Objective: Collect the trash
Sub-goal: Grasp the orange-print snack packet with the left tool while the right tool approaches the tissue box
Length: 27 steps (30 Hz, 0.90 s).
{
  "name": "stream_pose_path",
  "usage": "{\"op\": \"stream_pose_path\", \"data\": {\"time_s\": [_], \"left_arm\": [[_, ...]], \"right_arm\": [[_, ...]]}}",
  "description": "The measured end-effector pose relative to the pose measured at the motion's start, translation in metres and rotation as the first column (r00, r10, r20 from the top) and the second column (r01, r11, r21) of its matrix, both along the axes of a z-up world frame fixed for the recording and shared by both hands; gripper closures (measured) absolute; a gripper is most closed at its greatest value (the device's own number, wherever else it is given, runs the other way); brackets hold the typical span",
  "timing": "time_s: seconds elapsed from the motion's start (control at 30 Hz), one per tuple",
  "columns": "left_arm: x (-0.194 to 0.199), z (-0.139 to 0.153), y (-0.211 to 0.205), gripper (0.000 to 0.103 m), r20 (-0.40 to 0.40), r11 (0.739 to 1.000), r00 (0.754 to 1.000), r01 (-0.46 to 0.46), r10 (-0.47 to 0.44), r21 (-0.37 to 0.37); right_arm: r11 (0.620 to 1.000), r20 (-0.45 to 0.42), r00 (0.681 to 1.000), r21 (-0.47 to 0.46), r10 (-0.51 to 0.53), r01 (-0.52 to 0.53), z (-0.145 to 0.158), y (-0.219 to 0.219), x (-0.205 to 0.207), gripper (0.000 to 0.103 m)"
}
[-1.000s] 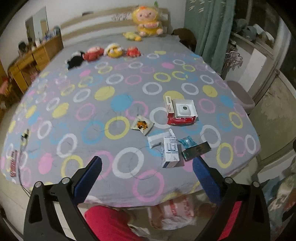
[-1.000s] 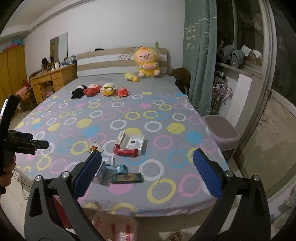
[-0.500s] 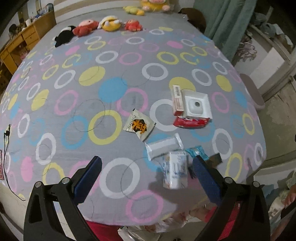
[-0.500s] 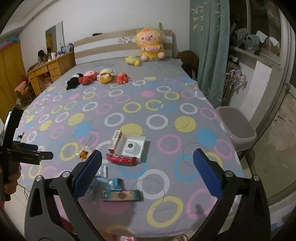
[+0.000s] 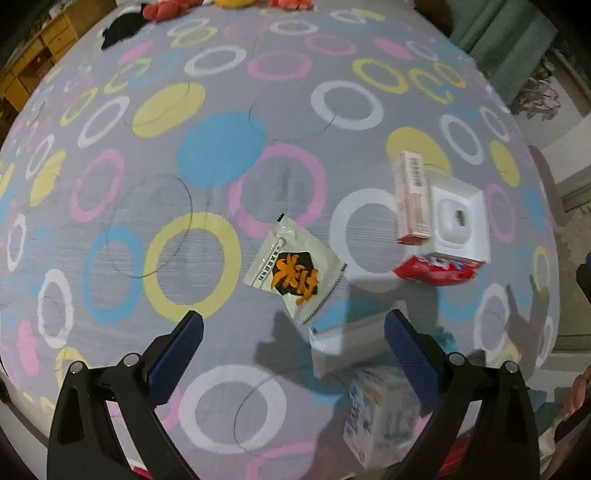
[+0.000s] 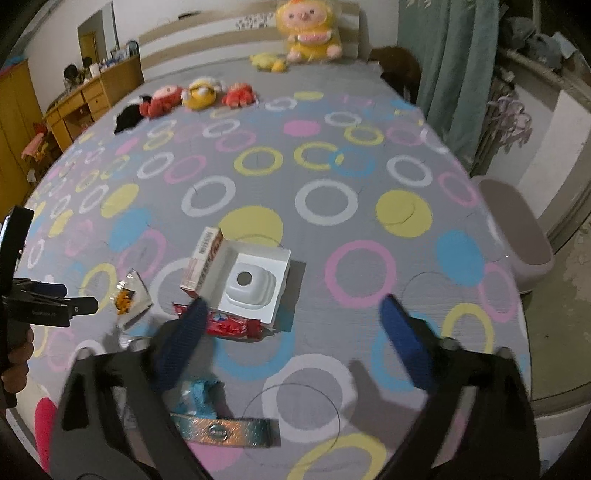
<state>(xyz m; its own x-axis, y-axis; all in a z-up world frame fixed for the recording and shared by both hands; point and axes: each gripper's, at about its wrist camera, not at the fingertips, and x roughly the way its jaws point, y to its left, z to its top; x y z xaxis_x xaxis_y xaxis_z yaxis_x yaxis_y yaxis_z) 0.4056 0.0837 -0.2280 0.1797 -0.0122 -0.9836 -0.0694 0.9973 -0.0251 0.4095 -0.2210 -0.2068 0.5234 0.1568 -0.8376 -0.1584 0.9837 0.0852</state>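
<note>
Our left gripper (image 5: 293, 330) is spread wide over the ringed bedsheet (image 5: 207, 147) — the orange-printed sachet (image 5: 295, 271) lies just above its fingertips at frame centre, untouched. Our right gripper (image 6: 291, 317) is closing on nothing; the red wrapper (image 6: 231, 325) sits beside its left finger.

The left wrist camera looks almost straight down, close over the near end of the bed (image 5: 221, 147), with the snack packet (image 5: 295, 273) just ahead of it. The right wrist camera sits to the right of that packet (image 6: 127, 295), tilted down and forward, taking in the whole bed (image 6: 332, 221) up to the headboard (image 6: 229, 29). Both views share the packet and the white box (image 5: 458, 221) (image 6: 255, 280).
</note>
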Motion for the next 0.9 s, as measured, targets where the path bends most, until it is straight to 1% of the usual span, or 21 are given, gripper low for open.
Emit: {"op": "stream_pose_path", "data": {"time_s": [0.03, 0.07, 0.13, 0.23, 0.4, 0.53, 0.63, 0.67, 0.73, 0.83, 0.9], "left_arm": [[0.004, -0.008, 0.002, 0.007, -0.014, 1.0, 1.0, -0.008, 0.008, -0.009], [0.008, -0.014, 0.003, 0.007, -0.025, 1.0, 1.0, -0.013, 0.013, -0.011], [0.014, -0.026, 0.005, 0.007, -0.038, 1.0, 0.999, -0.019, 0.019, 0.003], [0.019, -0.038, 0.006, 0.007, -0.055, 1.0, 0.998, -0.02, 0.02, -0.002], [0.025, -0.056, 0.007, 0.007, -0.083, 1.0, 0.996, -0.024, 0.024, -0.004], [0.026, -0.067, 0.011, 0.007, -0.101, 0.999, 0.994, -0.044, 0.043, -0.011], [0.03, -0.074, 0.011, 0.007, -0.109, 0.998, 0.993, -0.052, 0.049, -0.024], [0.031, -0.077, 0.011, 0.007, -0.115, 0.998, 0.992, -0.05, 0.046, -0.031], [0.034, -0.086, 0.009, 0.007, -0.132, 0.996, 0.991, -0.044, 0.034, -0.072], [0.034, -0.091, 0.005, 0.007, -0.124, 0.999, 0.992, -0.034, 0.029, -0.032], [0.035, -0.092, -0.001, 0.007, -0.123, 1.0, 0.992, -0.025, 0.024, -0.005]], "right_arm": [[1.0, -0.026, 1.0, -0.012, 0.005, -0.005, -0.011, 0.003, 0.009, 0.024], [1.0, -0.039, 0.999, -0.014, 0.006, -0.006, -0.019, 0.004, 0.014, 0.024], [1.0, -0.069, 0.998, -0.003, 0.007, -0.008, -0.034, 0.005, 0.024, 0.024], [1.0, -0.115, 0.993, -0.007, 0.01, -0.011, -0.059, 0.008, 0.039, 0.024], [1.0, -0.169, 0.986, -0.024, -0.009, 0.005, -0.09, 0.009, 0.055, 0.024], [0.999, -0.201, 0.979, -0.033, -0.027, 0.02, -0.107, 0.006, 0.065, 0.025], [0.999, -0.225, 0.974, -0.024, -0.039, 0.034, -0.117, 0.003, 0.071, 0.028], [0.999, -0.234, 0.971, -0.022, -0.043, 0.039, -0.121, 0.003, 0.073, 0.029], [0.999, -0.241, 0.969, -0.022, -0.049, 0.045, -0.125, 0.003, 0.075, 0.029], [0.999, -0.255, 0.965, -0.03, -0.052, 0.045, -0.132, 0.005, 0.08, 0.029], [0.998, -0.264, 0.963, -0.037, -0.049, 0.041, -0.136, 0.007, 0.082, 0.036]]}}
